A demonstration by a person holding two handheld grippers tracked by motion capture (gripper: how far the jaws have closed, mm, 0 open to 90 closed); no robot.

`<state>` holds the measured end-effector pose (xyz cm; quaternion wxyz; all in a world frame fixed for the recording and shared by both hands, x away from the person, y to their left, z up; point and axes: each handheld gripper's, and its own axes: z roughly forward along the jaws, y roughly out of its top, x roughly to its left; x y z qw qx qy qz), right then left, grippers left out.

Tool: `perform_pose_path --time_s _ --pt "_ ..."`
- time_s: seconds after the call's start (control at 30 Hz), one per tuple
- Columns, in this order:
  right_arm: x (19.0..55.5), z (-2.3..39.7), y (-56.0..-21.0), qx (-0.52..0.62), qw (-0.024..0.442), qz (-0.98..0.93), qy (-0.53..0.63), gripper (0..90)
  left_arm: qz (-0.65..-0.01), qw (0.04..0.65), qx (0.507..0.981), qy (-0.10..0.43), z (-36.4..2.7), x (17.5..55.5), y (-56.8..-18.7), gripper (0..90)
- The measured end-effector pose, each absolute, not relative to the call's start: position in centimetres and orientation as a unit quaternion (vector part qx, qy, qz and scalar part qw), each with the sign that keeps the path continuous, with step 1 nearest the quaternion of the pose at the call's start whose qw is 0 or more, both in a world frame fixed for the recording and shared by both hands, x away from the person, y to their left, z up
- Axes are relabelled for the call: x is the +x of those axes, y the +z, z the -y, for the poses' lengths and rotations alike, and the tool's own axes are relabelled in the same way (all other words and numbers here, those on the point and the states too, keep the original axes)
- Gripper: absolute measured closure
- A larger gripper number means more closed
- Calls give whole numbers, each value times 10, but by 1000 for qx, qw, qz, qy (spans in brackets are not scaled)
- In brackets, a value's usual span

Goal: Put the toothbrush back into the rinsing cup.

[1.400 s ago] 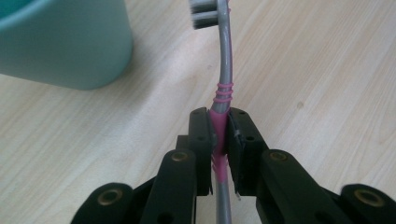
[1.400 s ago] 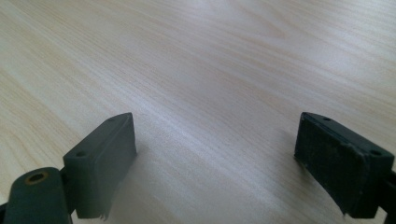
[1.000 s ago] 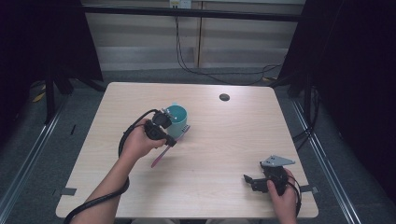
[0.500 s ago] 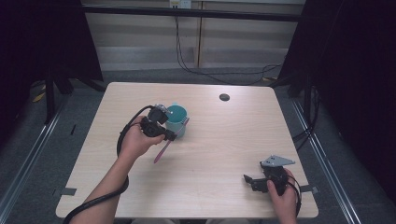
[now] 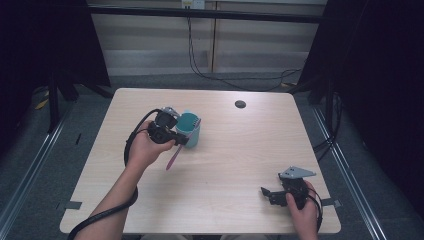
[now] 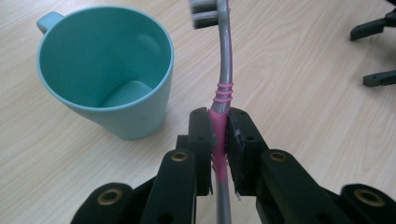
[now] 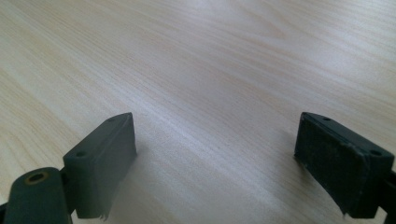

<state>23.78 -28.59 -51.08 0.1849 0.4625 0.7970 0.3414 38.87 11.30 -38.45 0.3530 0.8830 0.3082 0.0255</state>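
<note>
You are in a lab or test room, not a home. Your pale wooden table stands alone on a grey floor, with black curtains hanging at both sides. Cables trail down the plain panelled wall behind, and metal rails run along the floor.

No readable text, label, brand, number or sign on anything in view
</note>
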Motion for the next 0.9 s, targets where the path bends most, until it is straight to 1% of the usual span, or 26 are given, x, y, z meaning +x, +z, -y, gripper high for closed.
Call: perform_pose_path --time_s 0.13,0.23,0.53,0.9 --pt "238 286 -511 463 185 -797 341 119 -306 352 884 24 -114 390 -382 811" --pt "238 286 -511 463 185 -797 341 119 -310 364 878 22 -116 391 -379 811" --pt "238 286 -511 462 185 -797 341 119 -315 389 865 40 -116 389 -375 811" --pt "238 286 -511 463 185 -797 341 119 -319 401 857 50 -114 389 -369 811"
